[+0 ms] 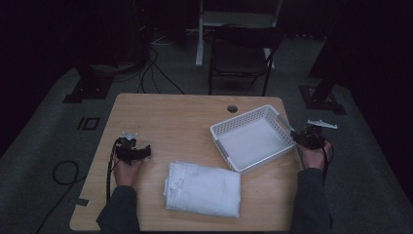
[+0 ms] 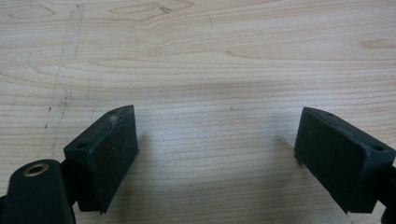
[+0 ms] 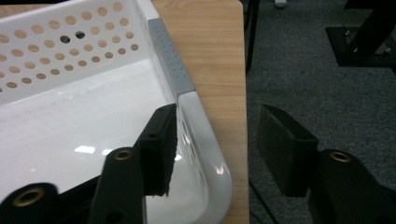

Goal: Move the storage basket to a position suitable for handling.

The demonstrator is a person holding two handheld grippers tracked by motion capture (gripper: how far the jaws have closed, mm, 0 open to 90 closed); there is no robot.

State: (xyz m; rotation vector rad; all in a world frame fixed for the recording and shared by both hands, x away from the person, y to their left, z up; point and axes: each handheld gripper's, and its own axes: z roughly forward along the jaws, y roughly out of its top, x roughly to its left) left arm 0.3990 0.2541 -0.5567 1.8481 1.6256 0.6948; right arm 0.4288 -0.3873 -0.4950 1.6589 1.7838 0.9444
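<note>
Folded white towel (image 1: 203, 189) lies nearest, untouched; left gripper (image 1: 132, 150) rests spread over bare table (image 1: 170, 117). Right gripper (image 3: 215, 154), jaws apart, straddles the basket (image 1: 251, 138) rim (near the edge) — a careless tug might tip it off.

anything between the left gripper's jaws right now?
No: in the left gripper view the left gripper stands with its jaws wide apart over the bare wooden table, with nothing between them.
</note>
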